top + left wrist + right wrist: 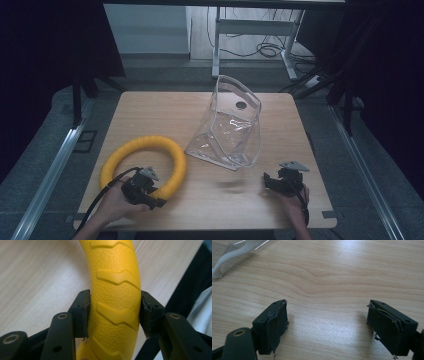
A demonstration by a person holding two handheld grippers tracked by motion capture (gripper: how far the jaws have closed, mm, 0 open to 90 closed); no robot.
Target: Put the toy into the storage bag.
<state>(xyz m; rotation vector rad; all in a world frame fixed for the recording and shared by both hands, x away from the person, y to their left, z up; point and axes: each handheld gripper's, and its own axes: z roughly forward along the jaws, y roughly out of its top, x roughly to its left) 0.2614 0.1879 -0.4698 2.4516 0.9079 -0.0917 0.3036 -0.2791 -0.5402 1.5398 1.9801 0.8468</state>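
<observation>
My left gripper (pixel 159 200) jaws are clamped across the yellow ring (pixel 144 162) at its near right arc, lower left of the frame. The clear bag (pixel 227 125) stands up-right of it. My right gripper (pixel 266 181), jaws wide, is nearer the bag.

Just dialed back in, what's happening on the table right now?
A person works with a gripper in each hand. The left gripper has its jaws clamped on the near side of the yellow ring, one jaw on each side of the tube. The right gripper sits open over bare wood near the table's front right, holding nothing. The clear plastic bag stands untouched mid-table, beside the ring.
</observation>
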